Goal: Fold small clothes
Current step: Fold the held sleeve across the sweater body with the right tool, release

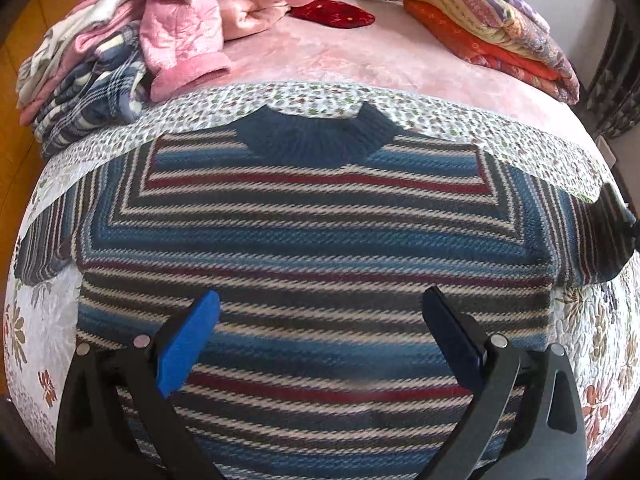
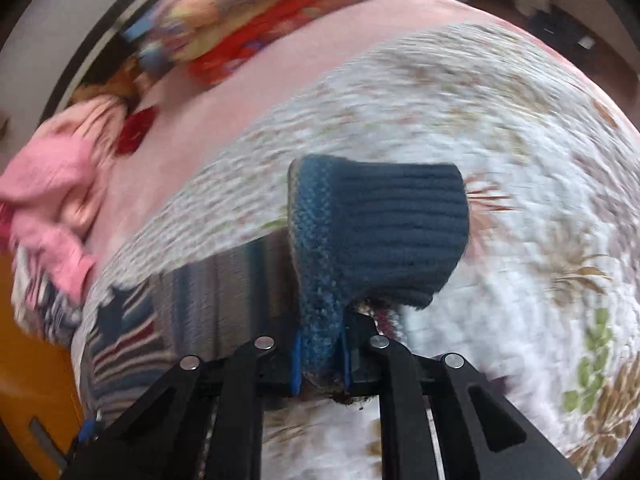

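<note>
Your left tool hangs with its fingers wide apart over the striped sweater, which lies flat on the floral quilt of the bed, collar at the far side; your right tool is clamped on the sweater's blue ribbed cuff, lifting it above the quilt; piles of clothes sit far left.
</note>
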